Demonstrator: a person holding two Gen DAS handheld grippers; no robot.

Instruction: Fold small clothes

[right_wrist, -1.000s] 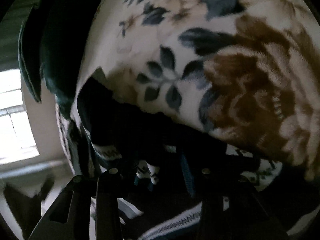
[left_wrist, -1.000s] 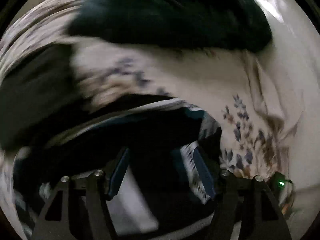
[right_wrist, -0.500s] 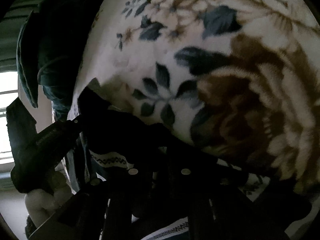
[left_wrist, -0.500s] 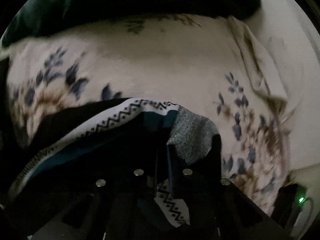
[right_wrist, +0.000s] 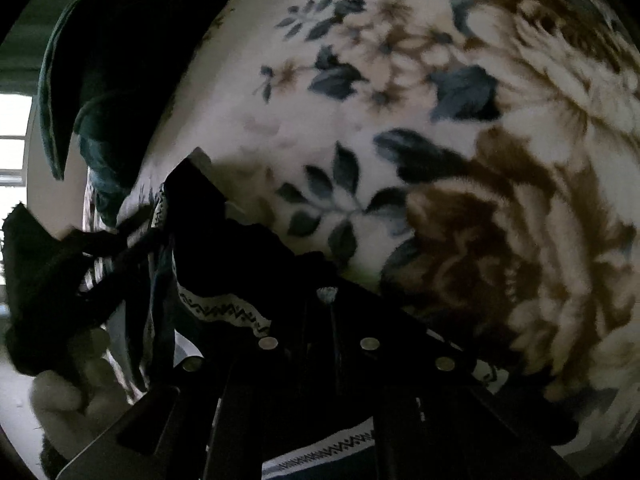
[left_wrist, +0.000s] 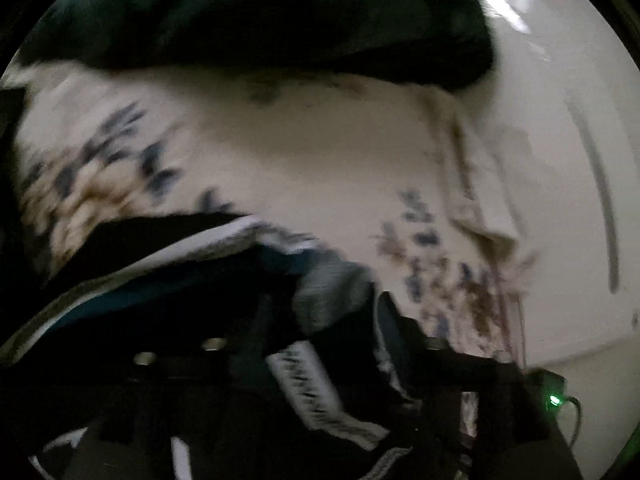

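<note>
A small dark garment [left_wrist: 168, 272] with white zigzag-patterned bands, a teal stripe and a grey patch lies on a floral blanket [left_wrist: 300, 168]. In the blurred left wrist view my left gripper [left_wrist: 320, 320] has the garment's edge between its fingers, and the fingers look spread apart. In the right wrist view my right gripper [right_wrist: 328, 300] is shut on the same garment [right_wrist: 224, 264], with a small tuft of cloth at the closed tips. My left gripper and its gloved hand [right_wrist: 52, 280] show at the left of the right wrist view, touching the garment's far end.
The cream blanket [right_wrist: 440, 152] with blue leaves and brown flowers covers the surface. A dark green pillow [left_wrist: 260, 16] lies at its far edge, also in the right wrist view [right_wrist: 108, 80]. A device with a green light [left_wrist: 554, 400] sits at the right. A bright window [right_wrist: 12, 140] is far left.
My left gripper was open, shut on the garment's edge half a second ago, and now its fingers look apart again amid motion blur. My right gripper closed on the garment and stays shut.
</note>
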